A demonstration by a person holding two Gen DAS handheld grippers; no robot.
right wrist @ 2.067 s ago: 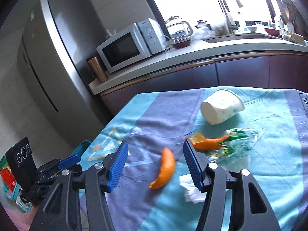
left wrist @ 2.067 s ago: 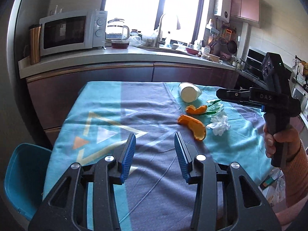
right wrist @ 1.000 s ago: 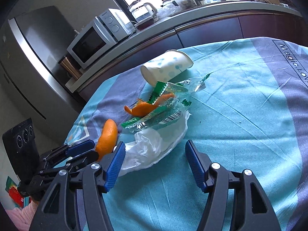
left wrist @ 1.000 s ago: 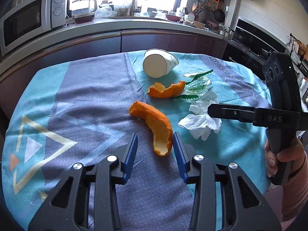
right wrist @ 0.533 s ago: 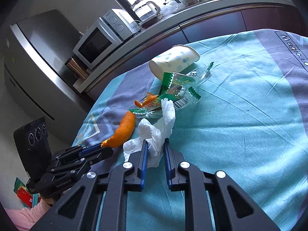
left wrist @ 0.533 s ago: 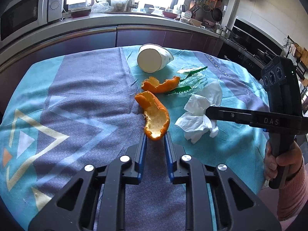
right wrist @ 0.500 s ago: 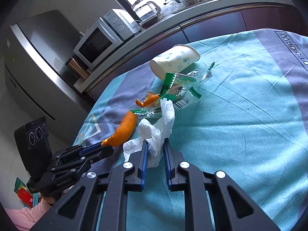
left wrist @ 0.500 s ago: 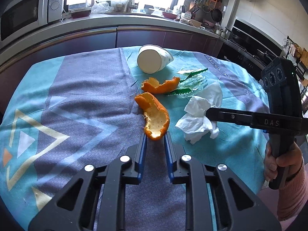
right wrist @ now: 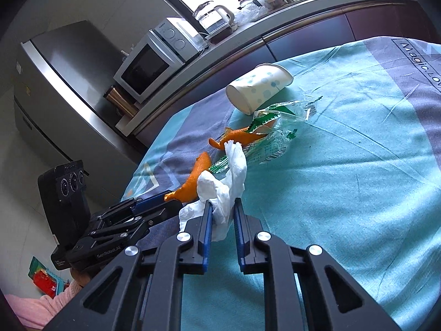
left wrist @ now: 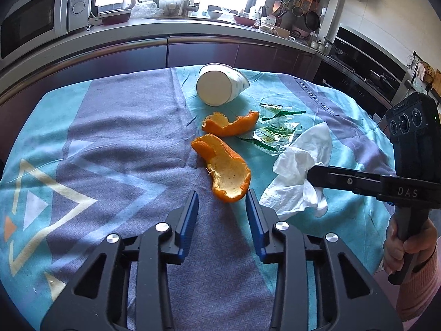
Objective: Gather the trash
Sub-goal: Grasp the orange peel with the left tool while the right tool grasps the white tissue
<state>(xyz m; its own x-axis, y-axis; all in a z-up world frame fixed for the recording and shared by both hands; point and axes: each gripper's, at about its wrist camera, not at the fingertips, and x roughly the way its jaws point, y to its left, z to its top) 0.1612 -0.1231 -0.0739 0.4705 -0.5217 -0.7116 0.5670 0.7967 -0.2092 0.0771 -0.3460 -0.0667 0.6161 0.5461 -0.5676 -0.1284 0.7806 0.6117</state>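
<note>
Trash lies on the blue patterned tablecloth (left wrist: pixel 110 143). A large orange peel (left wrist: pixel 226 165) lies just ahead of my left gripper (left wrist: pixel 222 201), which is open with the peel's near end between its fingertips. A second peel (left wrist: pixel 231 124) lies behind it, next to a clear green-printed wrapper (left wrist: pixel 275 132) and a tipped paper cup (left wrist: pixel 217 85). My right gripper (right wrist: pixel 222 209) is shut on a crumpled white tissue (right wrist: pixel 228 182), lifted a little; the tissue also shows in the left wrist view (left wrist: pixel 300 173).
A kitchen counter (left wrist: pixel 137 30) with a microwave (left wrist: pixel 35 13) and kettle (left wrist: pixel 115 0) runs behind the table. A steel fridge (right wrist: pixel 63 82) stands at the left. The table's right edge (left wrist: pixel 386 165) is near my right hand.
My left gripper has opened and let go of the large orange peel, which now lies on the cloth. My right gripper stays shut on the tissue and has lifted it slightly.
</note>
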